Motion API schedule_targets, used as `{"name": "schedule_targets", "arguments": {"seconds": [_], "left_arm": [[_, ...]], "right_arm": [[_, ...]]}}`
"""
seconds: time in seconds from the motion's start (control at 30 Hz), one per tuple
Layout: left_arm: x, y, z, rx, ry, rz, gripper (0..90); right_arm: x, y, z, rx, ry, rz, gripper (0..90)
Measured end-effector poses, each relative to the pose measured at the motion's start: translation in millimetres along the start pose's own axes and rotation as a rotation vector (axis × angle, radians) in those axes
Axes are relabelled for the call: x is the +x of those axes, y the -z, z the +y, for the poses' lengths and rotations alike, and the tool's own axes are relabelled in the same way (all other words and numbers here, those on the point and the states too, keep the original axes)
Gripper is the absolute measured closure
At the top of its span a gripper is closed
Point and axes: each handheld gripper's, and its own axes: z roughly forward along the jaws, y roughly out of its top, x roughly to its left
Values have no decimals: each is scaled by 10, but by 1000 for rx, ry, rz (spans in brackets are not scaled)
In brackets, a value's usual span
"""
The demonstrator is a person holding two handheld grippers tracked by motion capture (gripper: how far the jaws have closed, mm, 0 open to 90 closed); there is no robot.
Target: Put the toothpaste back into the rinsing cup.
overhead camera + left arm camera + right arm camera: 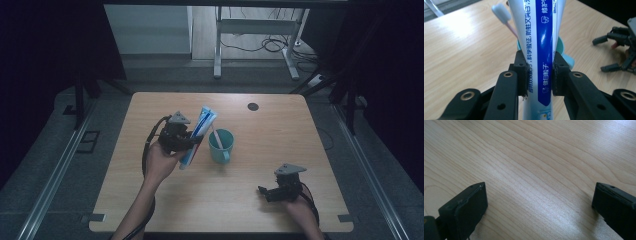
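Closest to the person, the right gripper [272,192] sits low at the near right part of the table [280,130], its black jaws spread wide with nothing between them. Its own view looks along those blocky, matte jaws over bare pale wood with long, soft grain lines.

Further in and to the left, the left gripper [196,141] is lifted above the table in the person's left hand [161,161], a grey three-cornered plate on top. Its jaws are clamped on a tube [199,135], a flat, glossy plastic one, white with a blue band and printed lettering. The tube is gripped across its width and stands tilted, its broad end up and away from the person. In the left gripper view the jaws' rubbery pads [523,77] press on both edges of the tube [539,50].

Just right of the tube stands a teal cup [221,146], round and smooth with a handle. A brush [216,136] with a pink stem leans inside it; its pale head [501,13] shows behind the tube.

Near the far edge lies a small dark round disc [253,106].
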Motion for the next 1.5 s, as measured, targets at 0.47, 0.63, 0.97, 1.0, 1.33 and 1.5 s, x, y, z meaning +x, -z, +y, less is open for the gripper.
{"name": "schedule_targets", "arguments": {"seconds": [0.47, 0.63, 0.97, 1.0, 1.33, 1.5], "left_arm": [[-41, -149, 245, -79, 8, -8, 715], [-90, -236, 366, -109, -3, 2, 715], [-155, -389, 545, -155, -13, 8, 715], [-158, -411, 562, -161, -11, 7, 715], [-178, -595, 647, -187, -14, 26, 715], [-179, -686, 643, -203, -7, 30, 715]], "right_arm": [[0, 0, 0, 0, 1, 0, 1], [0, 1, 0, 0, 1, -1, 2], [1, 0, -1, -1, 2, -1, 3], [1, 0, -1, -2, 3, -1, 3], [0, 1, -1, -1, 4, 0, 4], [1, 0, -1, -2, 3, 1, 3]]}}
